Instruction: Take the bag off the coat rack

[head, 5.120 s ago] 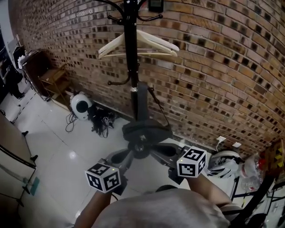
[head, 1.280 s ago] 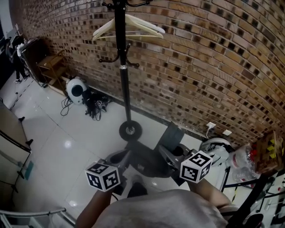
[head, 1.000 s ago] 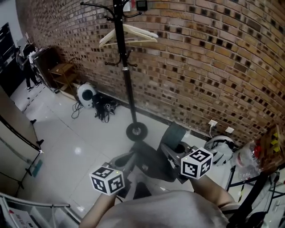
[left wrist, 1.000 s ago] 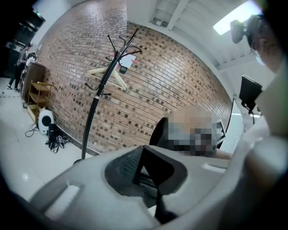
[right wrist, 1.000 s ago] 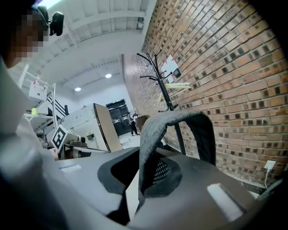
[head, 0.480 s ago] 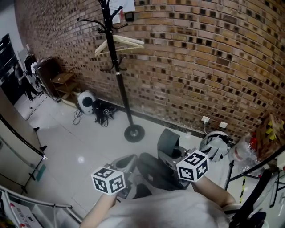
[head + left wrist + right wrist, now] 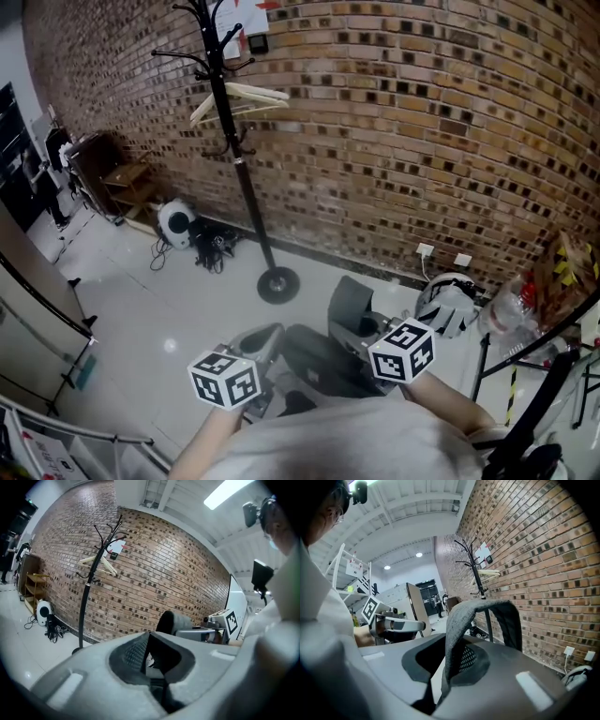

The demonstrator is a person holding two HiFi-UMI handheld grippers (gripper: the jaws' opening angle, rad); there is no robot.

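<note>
Bag [image 7: 323, 361]: being held low by the person, well apart from the coat rack [image 7: 236, 159]; its near side is being hidden by the shirt [image 7: 337, 450].
Left gripper [image 7: 148, 657]: being pinched on a dark bit of bag, hard to see.
Right gripper [image 7: 450, 663]: being pinched on the grey strap [image 7: 457, 616].
Floor [image 7: 159, 309]: being left open beside the rack.

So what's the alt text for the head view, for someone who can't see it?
A person, seen from above, grips a dark bag with a left hand-held gripper and a right hand-held gripper. Behind, apart from the bag, a black coat rack with a wooden hanger stands against a brick wall.
</note>
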